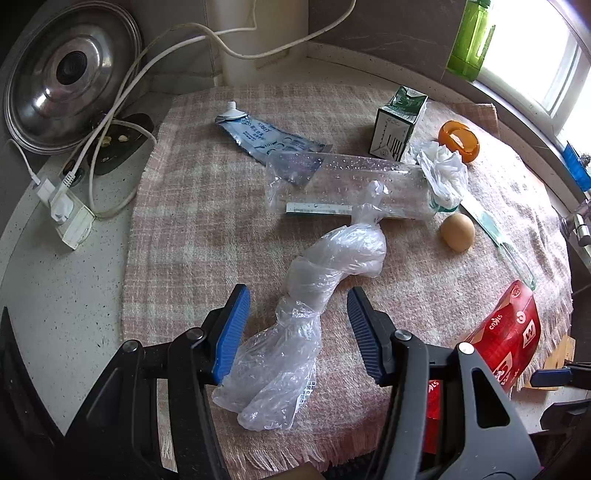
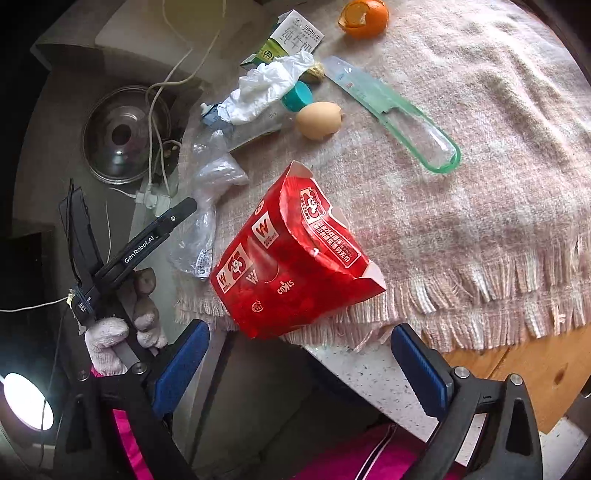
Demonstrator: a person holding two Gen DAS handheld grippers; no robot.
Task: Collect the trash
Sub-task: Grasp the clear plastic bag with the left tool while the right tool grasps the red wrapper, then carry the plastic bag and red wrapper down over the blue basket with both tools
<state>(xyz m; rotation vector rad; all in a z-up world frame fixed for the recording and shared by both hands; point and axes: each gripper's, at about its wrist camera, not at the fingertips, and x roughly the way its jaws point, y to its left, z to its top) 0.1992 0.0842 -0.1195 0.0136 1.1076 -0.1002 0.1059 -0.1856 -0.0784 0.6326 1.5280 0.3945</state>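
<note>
Two views are given, and the left wrist view is taken first. The left tongs (image 1: pixel 297 332) are spread wide, and nothing is gripped; the twisted bag (image 1: pixel 314 291) lies between the blue pads (image 1: pixel 231 332), its lower end just beside the left pad. The tongs appear to be lined up across the bag's narrow waist, so that thin film can be pinched where it is bunched. Further up the cloth (image 1: pixel 184 221), a clear bottle (image 1: pixel 351 184), a tube (image 1: pixel 266 136), a carton (image 1: pixel 397 123), a crumpled wrapper (image 1: pixel 443 170) and an egg (image 1: pixel 457 230) are scattered as trash to be gathered.

In the right wrist view, the right tongs (image 2: pixel 299 369) are likewise held wide and empty, low off the bench edge. The red box (image 2: pixel 291 254) lies just ahead of them at the fringe of the cloth (image 2: pixel 480 184), overhanging it slightly, so it is judged to be the right side's likely pick. An orange peel (image 2: pixel 364 16) and a green sheath (image 2: pixel 399 110) lie well beyond.
</note>
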